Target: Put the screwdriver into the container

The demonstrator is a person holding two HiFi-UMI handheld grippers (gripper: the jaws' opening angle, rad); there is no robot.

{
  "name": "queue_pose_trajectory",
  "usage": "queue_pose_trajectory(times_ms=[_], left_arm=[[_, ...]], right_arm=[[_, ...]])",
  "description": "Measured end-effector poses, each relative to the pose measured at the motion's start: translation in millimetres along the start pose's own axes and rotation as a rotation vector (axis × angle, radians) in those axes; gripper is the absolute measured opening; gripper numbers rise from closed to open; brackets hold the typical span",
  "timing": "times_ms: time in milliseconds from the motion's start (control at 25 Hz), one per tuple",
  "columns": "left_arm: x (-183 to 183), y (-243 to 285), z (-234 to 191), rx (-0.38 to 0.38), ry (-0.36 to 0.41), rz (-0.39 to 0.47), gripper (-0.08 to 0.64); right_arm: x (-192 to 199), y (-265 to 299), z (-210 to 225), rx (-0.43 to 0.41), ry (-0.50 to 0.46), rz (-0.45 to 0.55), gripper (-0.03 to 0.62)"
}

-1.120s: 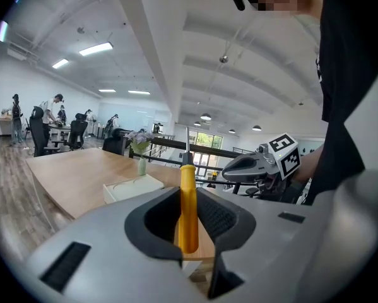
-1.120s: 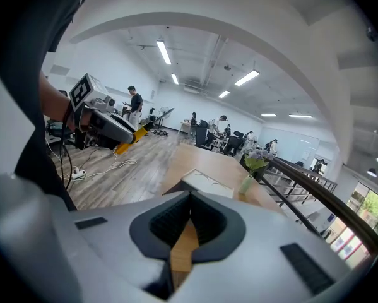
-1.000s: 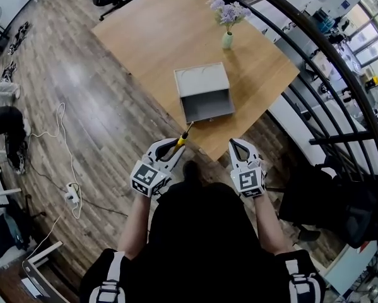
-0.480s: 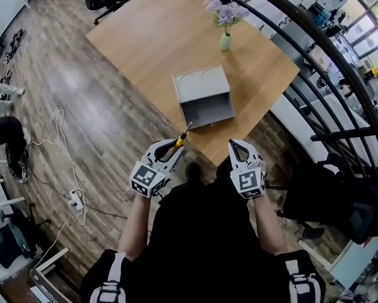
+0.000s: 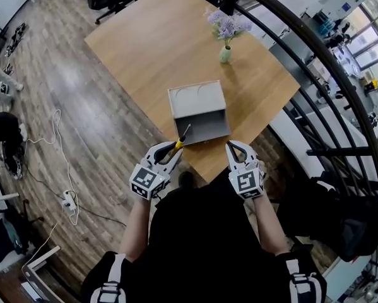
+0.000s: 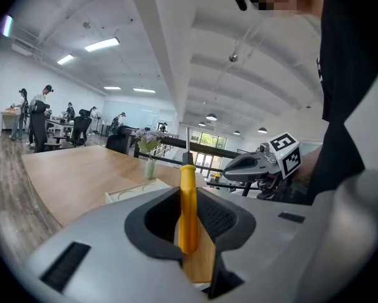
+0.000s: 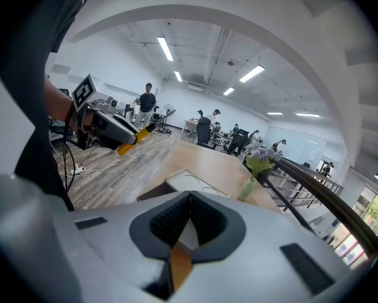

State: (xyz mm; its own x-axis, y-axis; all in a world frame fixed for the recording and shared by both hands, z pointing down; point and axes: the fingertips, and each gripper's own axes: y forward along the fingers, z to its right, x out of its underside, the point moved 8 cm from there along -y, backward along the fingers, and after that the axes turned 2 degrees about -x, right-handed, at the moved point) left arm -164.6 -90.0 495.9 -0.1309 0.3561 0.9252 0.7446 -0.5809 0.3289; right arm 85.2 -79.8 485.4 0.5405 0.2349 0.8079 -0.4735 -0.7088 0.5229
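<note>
**Screwdriver held in the left jaws, short of the grey box**

At the far left, a white cable (image 5: 57,145) trails over the wood-plank floor (image 5: 94,100). The left gripper (image 5: 168,150) is held at the near edge of the light-brown wooden bench (image 5: 144,40). Its jaws are clamped on the yellow handle of the screwdriver with the thin metal shaft (image 5: 180,140). In the left gripper view the handle stands upright between the dark pads, with the shaft rising past them. From the head view the shaft points up and to the right, and its tip shows against the near side of the open grey rectangular container (image 5: 196,100). The screwdriver is not inside the container, which stands on the bench near its front edge. The right gripper (image 5: 234,149) hovers just to the right, near the container's near right corner. Its jaws are pressed together with nothing between them. Farther back on the bench is a small pale-green vase of purple flowers (image 5: 225,54). A black curved railing (image 5: 315,65) runs along the right.
</note>
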Motion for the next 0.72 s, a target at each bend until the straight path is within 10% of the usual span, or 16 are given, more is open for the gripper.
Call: queue_pose_trajectory(times_ms=[720], left_arm=[[-10, 98, -29, 0.070, 0.075, -0.173, 0.095]], right_arm=[[21, 58, 54, -0.110, 0.047, -0.064, 0.025]])
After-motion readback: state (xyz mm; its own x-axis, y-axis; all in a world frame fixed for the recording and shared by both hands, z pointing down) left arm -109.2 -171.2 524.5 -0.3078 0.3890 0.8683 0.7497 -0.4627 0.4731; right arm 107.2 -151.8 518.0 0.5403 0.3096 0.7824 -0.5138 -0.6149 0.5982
